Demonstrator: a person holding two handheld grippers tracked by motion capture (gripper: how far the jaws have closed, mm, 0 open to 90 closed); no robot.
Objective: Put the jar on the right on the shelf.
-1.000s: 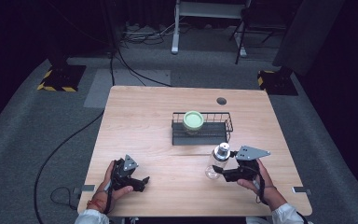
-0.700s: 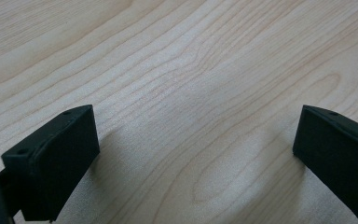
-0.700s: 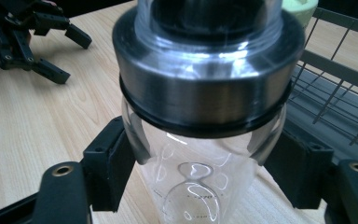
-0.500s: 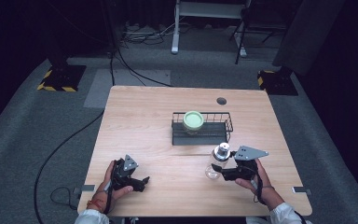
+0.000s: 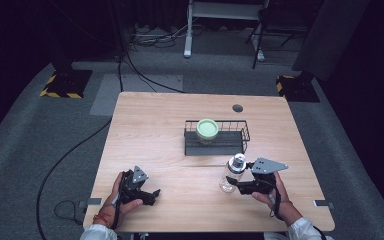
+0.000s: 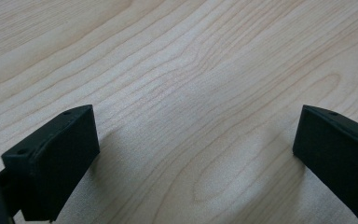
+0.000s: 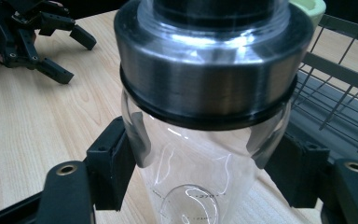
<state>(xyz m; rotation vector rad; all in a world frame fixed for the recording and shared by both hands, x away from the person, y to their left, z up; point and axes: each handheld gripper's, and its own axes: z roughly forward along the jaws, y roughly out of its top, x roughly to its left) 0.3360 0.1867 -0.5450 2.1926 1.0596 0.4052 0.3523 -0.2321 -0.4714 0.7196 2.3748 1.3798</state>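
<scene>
A clear glass bottle [image 5: 231,174] with a steel lid [image 7: 205,88] is at the table's front right, its top leaning toward the basket. My right gripper [image 5: 230,186] is shut on its glass body, one jaw on each side, just under the lid, as the right gripper view [image 7: 205,172] shows. Whether the bottle's base touches the wood I cannot tell. My left gripper [image 5: 152,195] rests at the front left, held by a hand, open, with only bare wood between its jaws [image 6: 196,154].
A black wire basket [image 5: 215,148] stands mid-table behind the bottle, holding a jar with a pale green lid [image 5: 207,128]. A round cable hole [image 5: 237,108] lies near the far edge. The left gripper [image 7: 51,51] shows far off in the right gripper view.
</scene>
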